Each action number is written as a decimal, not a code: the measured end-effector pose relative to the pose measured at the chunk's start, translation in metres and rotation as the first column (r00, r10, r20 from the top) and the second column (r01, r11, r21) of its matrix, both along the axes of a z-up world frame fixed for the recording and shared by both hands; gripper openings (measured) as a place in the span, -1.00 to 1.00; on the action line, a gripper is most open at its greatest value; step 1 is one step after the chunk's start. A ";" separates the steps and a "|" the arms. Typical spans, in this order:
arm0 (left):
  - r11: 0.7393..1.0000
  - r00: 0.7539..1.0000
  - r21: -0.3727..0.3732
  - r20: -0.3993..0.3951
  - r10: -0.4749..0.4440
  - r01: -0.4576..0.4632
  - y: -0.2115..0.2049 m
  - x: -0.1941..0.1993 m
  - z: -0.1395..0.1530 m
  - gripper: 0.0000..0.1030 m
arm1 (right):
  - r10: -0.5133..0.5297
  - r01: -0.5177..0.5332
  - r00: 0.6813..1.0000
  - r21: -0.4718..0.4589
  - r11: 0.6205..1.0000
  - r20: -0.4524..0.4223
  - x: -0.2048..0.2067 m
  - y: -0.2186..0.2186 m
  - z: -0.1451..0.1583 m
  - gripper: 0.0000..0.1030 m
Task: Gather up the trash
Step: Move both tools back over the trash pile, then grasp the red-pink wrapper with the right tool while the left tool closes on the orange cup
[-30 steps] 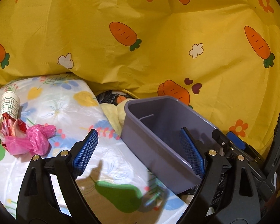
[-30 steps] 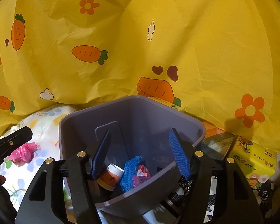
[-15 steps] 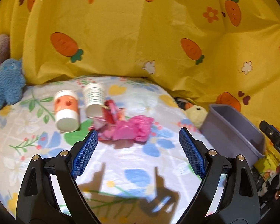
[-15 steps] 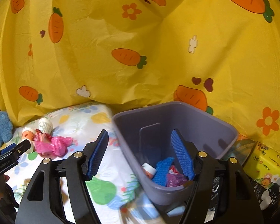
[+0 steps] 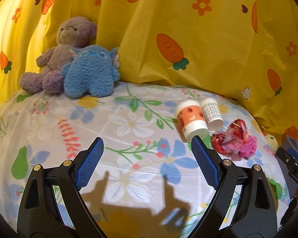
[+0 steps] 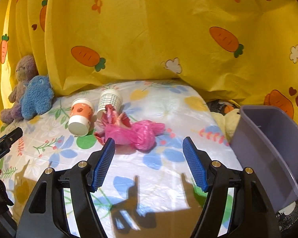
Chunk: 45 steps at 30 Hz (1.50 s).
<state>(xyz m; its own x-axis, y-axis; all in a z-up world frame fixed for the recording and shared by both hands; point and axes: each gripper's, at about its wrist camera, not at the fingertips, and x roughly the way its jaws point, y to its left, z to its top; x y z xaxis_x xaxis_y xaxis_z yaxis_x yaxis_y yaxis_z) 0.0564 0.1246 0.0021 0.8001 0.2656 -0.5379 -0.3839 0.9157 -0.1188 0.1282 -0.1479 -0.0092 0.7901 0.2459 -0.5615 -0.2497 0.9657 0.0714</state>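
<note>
Trash: crumpled pink bag (image 6: 137,132) touching two tipped paper cups (image 6: 80,117).

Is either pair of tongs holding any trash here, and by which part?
Nothing is held: left tongs and right tongs are both open and empty.

Two paper cups lie tipped side by side on the bed: orange cup (image 6: 80,119), checked cup (image 6: 110,102). Pink bag (image 6: 138,133) and red wrapper (image 6: 113,118) crumpled beside them. Grey bin (image 6: 272,150) tilted at bed's edge.
</note>
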 end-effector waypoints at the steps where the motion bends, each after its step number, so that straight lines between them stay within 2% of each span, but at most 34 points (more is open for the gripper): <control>1: 1.000 1.000 0.002 0.000 0.017 -0.017 0.006 -0.001 0.001 0.71 | 0.016 -0.016 1.000 -0.006 1.000 -0.010 0.006 0.009 -0.001 0.35; 9: 0.995 0.995 0.003 -0.009 0.101 -0.101 0.034 -0.001 0.003 0.71 | 0.051 -0.055 0.995 -0.044 0.998 -0.088 0.054 0.055 -0.013 0.34; 12: 0.994 0.994 0.000 -0.013 0.111 -0.111 0.039 0.003 0.003 0.71 | 0.056 -0.062 0.992 -0.053 0.997 -0.115 0.068 0.063 -0.020 0.25; 16: 0.994 0.993 -0.006 -0.023 0.112 -0.112 0.042 0.010 0.000 0.71 | 0.068 -0.076 0.987 -0.051 0.996 -0.149 0.084 0.068 -0.028 0.02; 18: 0.995 0.994 -0.016 -0.028 0.101 -0.102 0.041 0.014 -0.003 0.71 | 0.082 -0.091 0.983 -0.052 0.994 -0.166 0.088 0.071 -0.033 -0.28; 19: 0.995 0.995 -0.016 -0.030 0.094 -0.095 0.040 0.016 -0.003 0.71 | 0.089 -0.100 0.982 -0.053 0.994 -0.169 0.088 0.072 -0.035 -0.30; 23: 0.998 0.998 -0.022 -0.034 0.051 -0.051 0.029 0.025 -0.006 0.71 | 0.125 -0.133 0.983 -0.054 0.990 -0.132 0.081 0.076 -0.036 -0.48; 25: 0.999 0.999 -0.025 -0.041 0.025 -0.026 0.021 0.031 -0.007 0.71 | 0.134 -0.138 0.985 -0.035 0.990 -0.107 0.075 0.074 -0.032 -0.48; 30: 0.996 0.996 -0.036 -0.036 -0.080 0.079 -0.006 0.047 -0.009 0.71 | 0.121 -0.119 0.992 0.066 0.991 -0.037 0.064 0.057 -0.011 -0.48; 35: 0.982 0.981 -0.045 -0.044 -0.186 0.185 -0.040 0.075 -0.016 0.71 | 0.082 -0.087 0.996 0.159 0.983 0.041 0.050 0.032 0.013 -0.48; 40: 0.970 0.970 -0.082 -0.056 -0.235 0.231 -0.058 0.106 -0.028 0.71 | 0.059 -0.075 0.995 0.196 0.978 0.083 0.035 0.007 0.024 -0.48; 45: 0.972 0.970 -0.085 -0.094 -0.226 0.218 -0.060 0.134 -0.042 0.71 | 0.038 -0.055 0.995 0.182 0.982 0.094 0.025 -0.012 0.021 -0.48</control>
<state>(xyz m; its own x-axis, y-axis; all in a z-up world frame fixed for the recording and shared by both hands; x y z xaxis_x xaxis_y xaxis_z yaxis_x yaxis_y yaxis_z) 0.1902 0.0646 -0.0399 0.7740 0.0442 -0.6316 -0.1857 0.9695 -0.1597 0.1532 -0.1602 0.0122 0.8204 0.3763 -0.4304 -0.3078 0.9251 0.2222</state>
